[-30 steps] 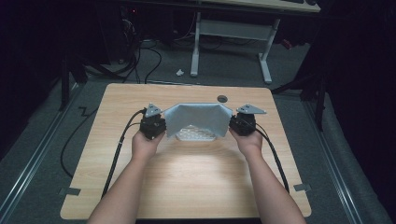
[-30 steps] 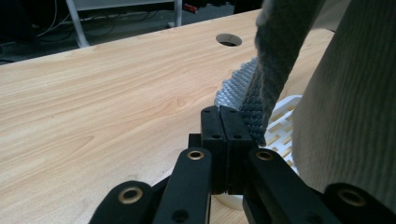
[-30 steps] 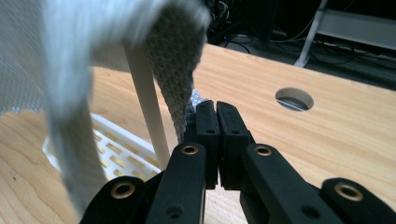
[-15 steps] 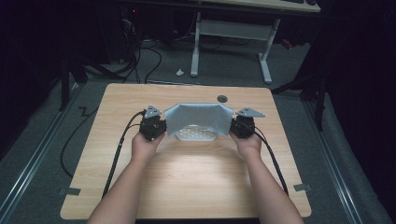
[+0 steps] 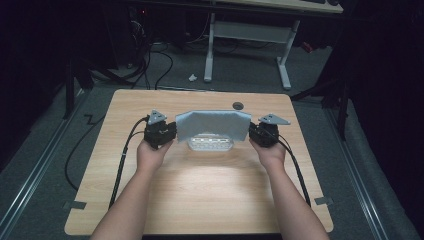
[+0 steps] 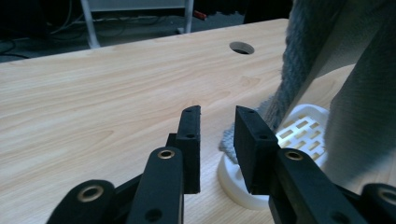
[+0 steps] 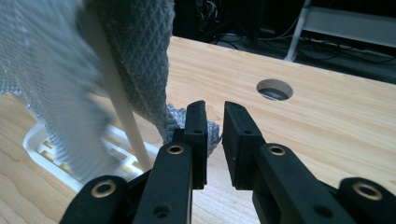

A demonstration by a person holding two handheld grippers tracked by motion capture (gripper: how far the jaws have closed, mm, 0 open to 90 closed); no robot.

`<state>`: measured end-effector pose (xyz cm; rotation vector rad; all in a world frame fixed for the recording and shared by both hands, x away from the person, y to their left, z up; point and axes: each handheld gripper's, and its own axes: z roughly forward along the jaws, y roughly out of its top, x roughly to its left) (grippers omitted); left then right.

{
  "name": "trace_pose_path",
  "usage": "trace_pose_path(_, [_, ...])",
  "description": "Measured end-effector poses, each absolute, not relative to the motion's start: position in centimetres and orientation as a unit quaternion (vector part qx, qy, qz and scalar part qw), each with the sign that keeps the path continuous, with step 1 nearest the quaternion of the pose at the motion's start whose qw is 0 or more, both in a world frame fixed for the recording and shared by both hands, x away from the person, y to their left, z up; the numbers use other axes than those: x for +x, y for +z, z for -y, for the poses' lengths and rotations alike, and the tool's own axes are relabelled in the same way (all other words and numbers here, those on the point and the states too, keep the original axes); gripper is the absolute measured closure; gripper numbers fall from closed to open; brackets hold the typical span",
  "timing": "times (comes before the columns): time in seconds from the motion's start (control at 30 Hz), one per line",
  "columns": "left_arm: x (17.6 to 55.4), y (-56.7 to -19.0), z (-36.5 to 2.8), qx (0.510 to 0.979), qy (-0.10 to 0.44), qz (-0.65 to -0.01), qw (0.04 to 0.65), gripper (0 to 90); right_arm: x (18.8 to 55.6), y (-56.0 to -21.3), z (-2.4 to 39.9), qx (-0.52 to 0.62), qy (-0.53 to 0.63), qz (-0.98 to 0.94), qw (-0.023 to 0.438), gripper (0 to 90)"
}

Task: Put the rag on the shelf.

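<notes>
Cloth [image 5: 214, 125] draped over white rack [image 5: 210, 145], long axis left-right; left gripper [image 6: 217, 122], right gripper [image 7: 214, 116] just opening, empty.

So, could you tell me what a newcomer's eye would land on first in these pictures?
Probably the grey knitted cloth draped over the white slotted rack at the middle of the wooden table. Next, the left gripper and right gripper flanking it; their jaws have just been opening and stand apart, with nothing between them.
</notes>
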<state>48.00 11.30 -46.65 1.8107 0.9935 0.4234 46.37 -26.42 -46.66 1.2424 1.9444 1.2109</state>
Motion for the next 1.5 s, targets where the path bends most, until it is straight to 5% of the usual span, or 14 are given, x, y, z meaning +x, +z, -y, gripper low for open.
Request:
trace_pose_path(0.77, [47.5,-45.8,-12.7,0.737,0.180,-0.415,0.503,69.6,47.5,-48.4,26.1,0.479,0.427,-0.726,0.248,69.1])
trace_pose_path(1.5, [45.3,-47.7,-16.0,0.735,0.205,-0.427,0.486,64.9,44.6,-47.0,27.7,0.457,0.431,-0.722,0.288,70.7])
